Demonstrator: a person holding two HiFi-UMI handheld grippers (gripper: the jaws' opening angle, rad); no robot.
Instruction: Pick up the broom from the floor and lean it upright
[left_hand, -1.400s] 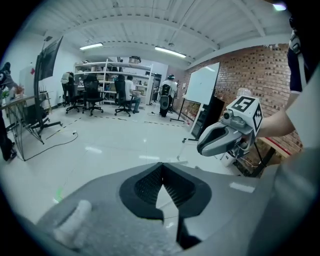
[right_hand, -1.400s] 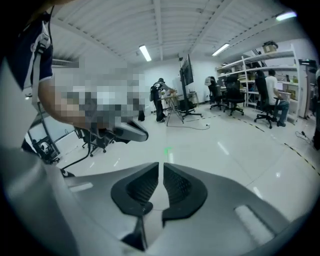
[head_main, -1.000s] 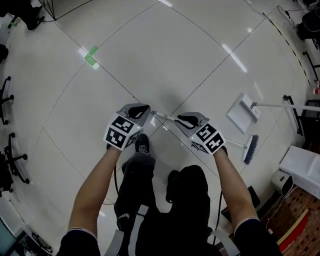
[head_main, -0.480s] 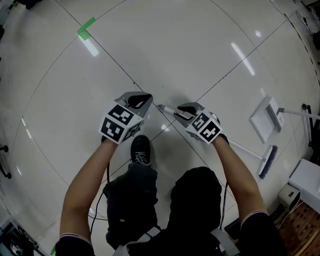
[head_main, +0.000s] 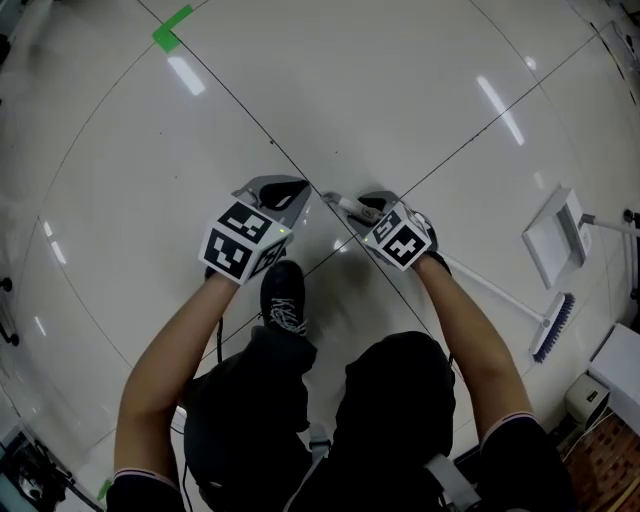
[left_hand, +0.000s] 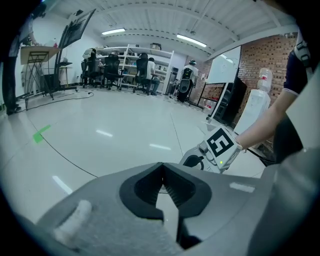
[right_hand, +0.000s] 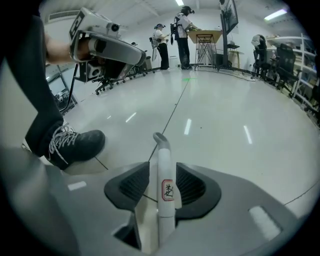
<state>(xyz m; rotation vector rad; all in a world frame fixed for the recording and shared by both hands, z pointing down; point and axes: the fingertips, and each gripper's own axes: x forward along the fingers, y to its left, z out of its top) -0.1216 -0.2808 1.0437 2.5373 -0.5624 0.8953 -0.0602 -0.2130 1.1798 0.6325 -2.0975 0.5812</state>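
A person holds two grippers low over the white floor (head_main: 350, 90). The right gripper (head_main: 362, 205) has the white handle of the one broom (right_hand: 164, 175) between its jaws, which are opening and not pressing on it. The broom lies on the floor, its brush head (head_main: 553, 328) near the single dustpan (head_main: 553, 238). The left gripper (head_main: 285, 188), jaws together on nothing, hangs just beside the right. One green tape mark (head_main: 172, 28) and one black shoe (head_main: 283, 300) show.
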